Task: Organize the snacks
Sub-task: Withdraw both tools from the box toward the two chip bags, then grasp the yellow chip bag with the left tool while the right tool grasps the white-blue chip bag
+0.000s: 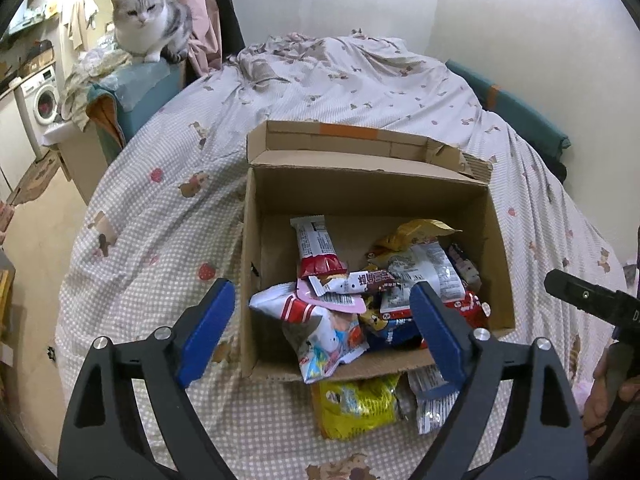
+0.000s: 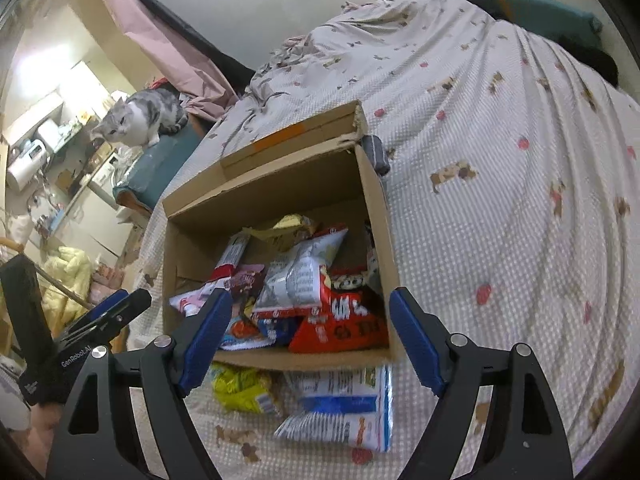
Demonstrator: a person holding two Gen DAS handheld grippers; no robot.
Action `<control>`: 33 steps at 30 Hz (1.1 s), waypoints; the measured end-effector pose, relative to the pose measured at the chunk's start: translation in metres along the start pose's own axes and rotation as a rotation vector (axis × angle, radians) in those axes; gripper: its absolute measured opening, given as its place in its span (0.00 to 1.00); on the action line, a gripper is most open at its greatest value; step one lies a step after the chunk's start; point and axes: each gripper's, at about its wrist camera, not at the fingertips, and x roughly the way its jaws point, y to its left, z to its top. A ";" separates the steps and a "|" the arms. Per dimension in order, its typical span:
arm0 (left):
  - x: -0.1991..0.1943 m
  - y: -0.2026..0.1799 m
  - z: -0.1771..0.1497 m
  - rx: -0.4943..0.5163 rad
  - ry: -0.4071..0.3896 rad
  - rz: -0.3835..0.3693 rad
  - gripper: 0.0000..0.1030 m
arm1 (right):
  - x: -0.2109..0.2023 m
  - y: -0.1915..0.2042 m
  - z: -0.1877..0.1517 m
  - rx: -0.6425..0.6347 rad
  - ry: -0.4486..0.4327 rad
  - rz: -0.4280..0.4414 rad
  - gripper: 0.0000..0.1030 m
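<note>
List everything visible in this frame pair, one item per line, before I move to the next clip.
cardboard box: one, brown, open, on the bed.
snack packets: many, mixed colours, piled in the box.
yellow packet: one, on the bedspread before the box.
white-and-blue packet: one, beside the yellow packet.
bedspread: one, white check, printed.
cat: one, grey and white, on a teal surface at left.
washing machine: one, white, far left.
left claw: open, empty.
right claw: open, empty.

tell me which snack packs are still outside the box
Two: the yellow pack and the white-and-blue pack beside it, both lying on the bedspread against the cardboard box's near wall. All the others are inside.
</note>
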 end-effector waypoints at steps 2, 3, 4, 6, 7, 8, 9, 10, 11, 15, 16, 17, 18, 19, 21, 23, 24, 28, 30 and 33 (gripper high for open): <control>-0.007 -0.001 -0.004 0.005 -0.005 0.001 0.84 | -0.004 -0.002 -0.004 0.016 0.002 0.007 0.81; -0.010 -0.001 -0.006 0.004 -0.002 0.000 0.85 | -0.007 -0.004 -0.007 0.024 0.003 0.008 0.81; -0.011 -0.001 -0.008 0.004 0.004 -0.001 0.85 | -0.009 -0.004 -0.009 0.030 0.004 0.009 0.81; -0.016 -0.001 -0.013 0.007 0.010 0.002 0.84 | -0.012 -0.006 -0.014 0.041 0.006 0.012 0.81; -0.018 -0.001 -0.015 0.009 0.012 0.004 0.84 | -0.014 -0.007 -0.016 0.049 0.008 0.014 0.81; -0.020 -0.002 -0.017 0.012 0.014 0.005 0.84 | -0.015 -0.007 -0.018 0.054 0.009 0.014 0.81; -0.022 -0.002 -0.020 0.018 0.017 0.005 0.84 | -0.016 -0.007 -0.020 0.059 0.010 0.011 0.81; -0.024 -0.003 -0.022 0.024 0.018 0.002 0.84 | -0.018 -0.008 -0.023 0.065 0.008 -0.001 0.81; -0.026 -0.003 -0.024 0.028 0.018 -0.001 0.85 | -0.020 -0.009 -0.025 0.069 0.005 -0.009 0.81; -0.034 -0.004 -0.030 0.035 0.014 0.003 0.85 | -0.022 -0.017 -0.033 0.114 0.018 -0.008 0.83; -0.035 -0.003 -0.032 0.032 0.018 0.001 0.85 | -0.021 -0.020 -0.035 0.127 0.028 -0.007 0.83; -0.036 -0.003 -0.033 0.029 0.023 0.002 0.85 | -0.020 -0.021 -0.037 0.134 0.036 -0.004 0.83; -0.036 -0.002 -0.035 0.026 0.031 0.009 0.85 | -0.020 -0.022 -0.039 0.139 0.045 -0.001 0.83; -0.037 -0.001 -0.037 0.021 0.041 0.016 0.84 | -0.018 -0.023 -0.041 0.143 0.058 0.004 0.83; -0.037 0.002 -0.041 0.010 0.060 0.023 0.85 | -0.015 -0.023 -0.043 0.140 0.077 0.006 0.83; -0.036 0.004 -0.046 0.001 0.084 0.038 0.84 | -0.008 -0.026 -0.047 0.154 0.116 0.028 0.85; -0.035 0.006 -0.049 -0.010 0.099 0.045 0.85 | -0.005 -0.028 -0.050 0.170 0.132 0.037 0.87; -0.030 0.015 -0.059 -0.050 0.152 0.074 0.85 | 0.014 -0.039 -0.062 0.218 0.219 0.003 0.91; -0.025 0.022 -0.062 -0.089 0.187 0.075 0.85 | 0.024 -0.043 -0.067 0.213 0.269 -0.064 0.91; -0.022 0.030 -0.067 -0.131 0.210 0.078 0.84 | 0.045 -0.046 -0.076 0.223 0.349 -0.099 0.91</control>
